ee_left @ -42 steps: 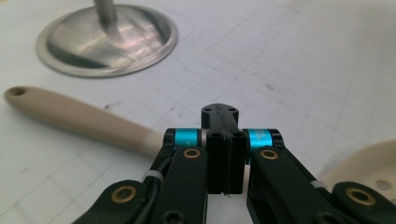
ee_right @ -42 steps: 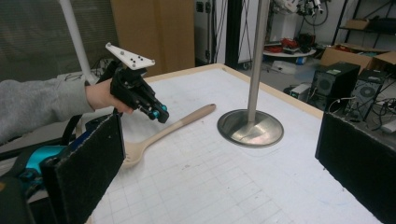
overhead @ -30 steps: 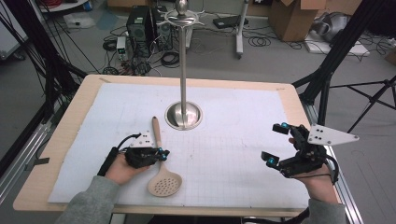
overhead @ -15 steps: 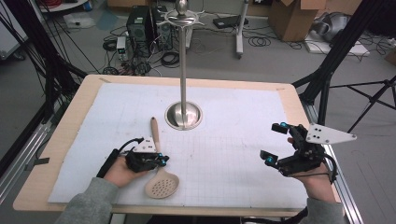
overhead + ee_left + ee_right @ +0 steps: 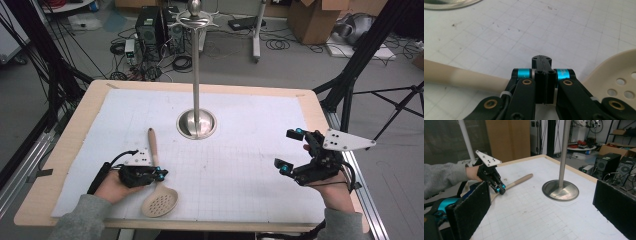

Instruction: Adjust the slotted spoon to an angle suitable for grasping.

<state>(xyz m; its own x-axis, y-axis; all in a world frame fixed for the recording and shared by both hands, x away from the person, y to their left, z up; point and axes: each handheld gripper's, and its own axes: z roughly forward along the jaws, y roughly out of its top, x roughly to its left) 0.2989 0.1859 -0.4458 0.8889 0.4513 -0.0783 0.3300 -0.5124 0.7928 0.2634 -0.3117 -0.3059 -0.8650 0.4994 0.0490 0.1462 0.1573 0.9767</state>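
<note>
A pale wooden slotted spoon (image 5: pixel 159 204) lies on the white gridded mat (image 5: pixel 240 165), bowl toward the front edge and handle pointing at the back. My left gripper (image 5: pixel 161 173) sits across the spoon's neck with its jaws pressed together. In the left gripper view the shut gripper (image 5: pixel 541 62) hides the neck, with the spoon handle (image 5: pixel 461 77) at left and the bowl (image 5: pixel 619 75) at right. Nothing shows between the pads. My right gripper (image 5: pixel 289 149) hovers at the right side, open and empty, and its wide gap (image 5: pixel 544 205) faces the left gripper (image 5: pixel 499 188).
A tall metal pole on a round steel base (image 5: pixel 196 123) stands at the mat's middle back, with the same base (image 5: pixel 560 190) in the right gripper view. The wooden table rim (image 5: pixel 65 150) frames the mat. Tripods, cables and computer cases stand on the floor beyond.
My left gripper has slid left and a little toward the front edge, and the spoon has shifted with it. The right gripper has stayed put.
</note>
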